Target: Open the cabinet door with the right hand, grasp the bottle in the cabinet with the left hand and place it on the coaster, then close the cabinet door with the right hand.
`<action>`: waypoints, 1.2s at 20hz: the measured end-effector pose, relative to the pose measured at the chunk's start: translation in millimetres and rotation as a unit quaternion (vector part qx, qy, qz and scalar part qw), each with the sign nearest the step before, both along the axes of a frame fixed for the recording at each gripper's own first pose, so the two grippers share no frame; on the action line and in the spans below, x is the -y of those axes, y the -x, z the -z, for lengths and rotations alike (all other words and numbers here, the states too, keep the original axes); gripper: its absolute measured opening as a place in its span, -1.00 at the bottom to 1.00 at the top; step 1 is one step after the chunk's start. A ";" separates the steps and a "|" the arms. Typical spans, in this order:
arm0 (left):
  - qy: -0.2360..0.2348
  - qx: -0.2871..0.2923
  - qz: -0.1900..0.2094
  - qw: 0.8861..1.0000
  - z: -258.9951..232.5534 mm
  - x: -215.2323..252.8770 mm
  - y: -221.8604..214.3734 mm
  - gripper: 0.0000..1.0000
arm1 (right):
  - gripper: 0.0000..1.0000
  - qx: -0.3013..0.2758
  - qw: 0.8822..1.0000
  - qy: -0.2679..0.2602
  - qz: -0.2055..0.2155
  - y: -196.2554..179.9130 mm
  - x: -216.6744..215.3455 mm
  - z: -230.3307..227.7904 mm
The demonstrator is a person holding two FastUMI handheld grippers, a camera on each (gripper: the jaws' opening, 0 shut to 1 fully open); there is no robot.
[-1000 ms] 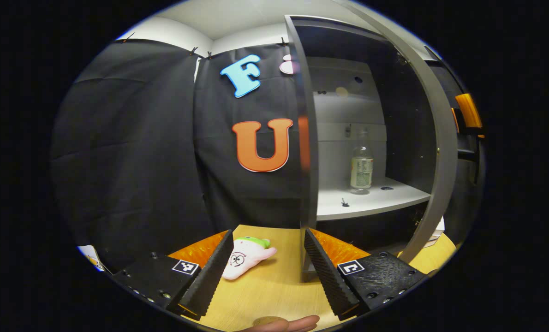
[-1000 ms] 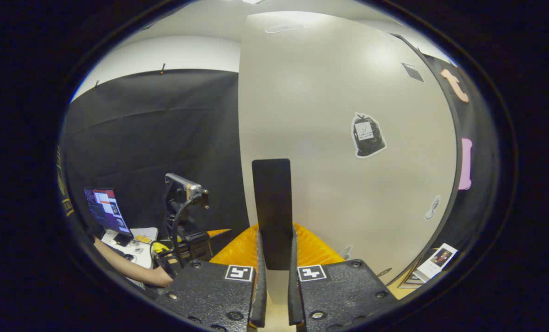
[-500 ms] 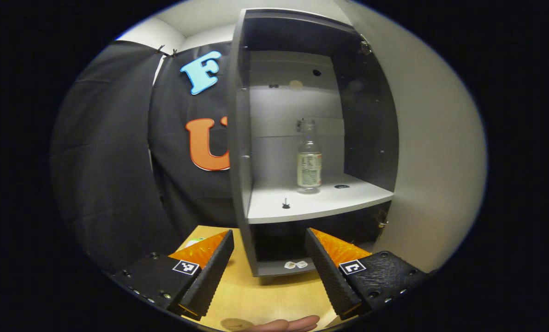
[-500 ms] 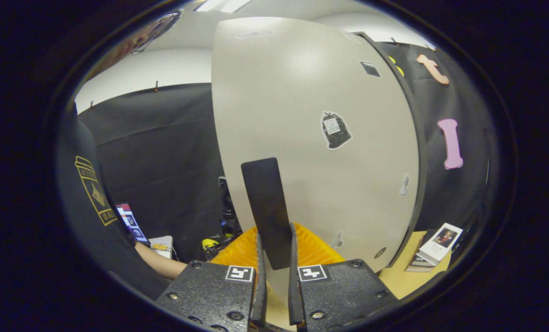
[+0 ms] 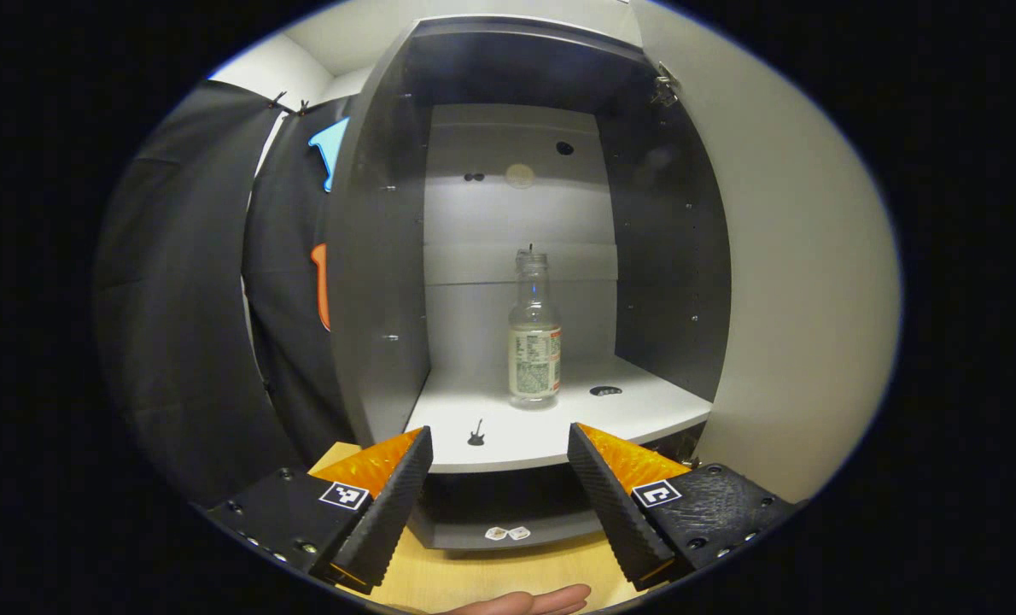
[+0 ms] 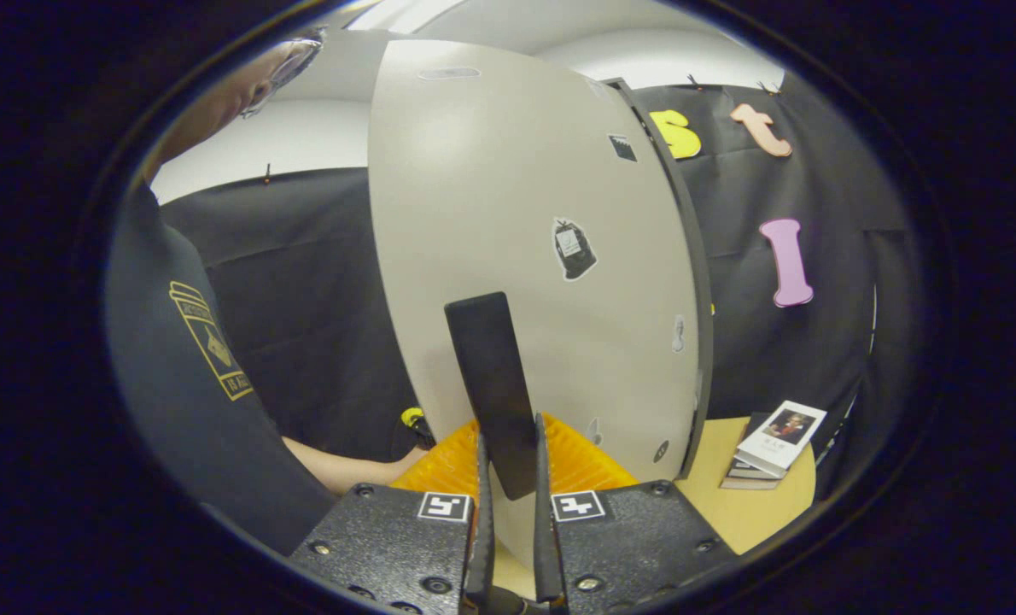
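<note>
In the left gripper view, the cabinet (image 5: 371, 282) stands open and the bottle (image 5: 534, 342) stands upright on its white shelf (image 5: 645, 410), toward the back and near the middle. The left gripper (image 5: 499, 487) hovers in front of the shelf edge with its jaws spread wide and holding nothing. The bottle sits ahead of the jaws and above them in the view, roughly in line with the gap between them and well apart from both. A small dark mark lies on the shelf near its front edge, and another sits just right of the bottle. The wooden bench (image 5: 491, 572) shows below the cabinet, with a fingertip at the bottom edge.

In the right gripper view, the right gripper (image 6: 508, 512) has its jaws closed tight on the black handle (image 6: 491, 384) of the cabinet door (image 6: 491, 213), which is swung open. A person's dark sleeve (image 6: 183, 384) is at the left, and a small stack of books (image 6: 773, 444) lies on the bench at the right.
</note>
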State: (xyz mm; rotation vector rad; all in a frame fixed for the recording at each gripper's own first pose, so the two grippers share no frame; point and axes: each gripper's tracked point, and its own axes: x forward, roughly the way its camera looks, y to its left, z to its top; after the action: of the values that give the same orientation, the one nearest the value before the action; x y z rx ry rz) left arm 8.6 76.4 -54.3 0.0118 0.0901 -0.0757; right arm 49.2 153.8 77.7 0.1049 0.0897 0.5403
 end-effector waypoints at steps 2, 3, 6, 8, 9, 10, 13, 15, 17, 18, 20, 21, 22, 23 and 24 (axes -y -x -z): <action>-0.004 0.003 0.002 1.000 -2.7 2.4 -5.7 0.92 | -0.56 0.005 1.000 0.004 0.016 -0.8 2.8 0.3; -0.007 0.006 0.000 1.000 -4.0 3.3 -8.4 0.93 | -0.57 0.006 1.000 0.004 0.023 -0.3 5.8 0.5; -0.010 0.009 0.000 1.000 -6.7 9.7 -15.8 0.92 | -0.58 0.006 0.999 0.002 0.048 4.3 14.0 -1.9; -0.017 0.017 -0.007 1.000 -10.9 8.6 -24.1 0.92 | -0.58 0.005 0.997 -0.006 0.076 8.6 22.2 -3.6; -0.018 0.020 -0.008 1.000 -11.9 8.9 -27.4 1.00 | -0.58 0.002 0.995 -0.011 0.098 8.5 30.8 -3.1; -0.018 0.023 -0.008 1.000 -13.7 10.0 -30.4 0.92 | -0.58 -0.004 0.993 -0.016 0.117 7.6 41.8 0.5; -0.018 0.027 -0.022 0.999 -15.7 6.1 -39.1 0.92 | -0.63 0.000 0.984 -0.025 0.175 6.3 73.4 -1.8; -0.017 0.028 -0.034 0.999 -15.5 3.2 -44.6 0.92 | -0.74 0.010 0.977 -0.015 0.211 10.6 94.1 -0.6; -0.017 0.021 -0.033 0.999 -14.4 3.7 -48.5 0.92 | -0.47 0.013 0.969 -0.017 0.246 10.8 117.0 -1.2; -0.020 0.018 -0.034 0.999 -13.8 2.4 -49.1 0.92 | -0.34 0.013 0.965 -0.026 0.260 10.9 127.5 0.6; -0.019 0.018 -0.040 0.999 -14.3 1.4 -52.1 0.92 | -0.15 0.012 0.956 -0.051 0.288 10.9 149.6 2.5; -0.014 0.011 -0.040 0.999 -10.6 4.0 -53.9 0.92 | -0.08 0.008 0.954 -0.061 0.294 11.2 155.4 5.2; -0.013 0.003 -0.037 0.999 -7.7 5.3 -54.1 0.92 | 0.14 0.008 0.952 -0.063 0.299 11.4 158.6 8.0; -0.016 0.002 -0.041 0.999 -8.1 3.8 -53.6 0.92 | 0.38 0.013 0.951 -0.065 0.301 11.5 162.4 5.8; -0.020 0.004 -0.045 0.999 -9.8 3.0 -54.6 0.92 | 0.86 0.015 0.951 -0.066 0.300 12.2 162.9 7.0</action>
State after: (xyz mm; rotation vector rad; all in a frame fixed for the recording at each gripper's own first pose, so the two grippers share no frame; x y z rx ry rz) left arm 63.2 73.5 -44.5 0.0480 0.0847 0.0168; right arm 36.9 -9.0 70.7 0.2449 -0.0116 -0.0627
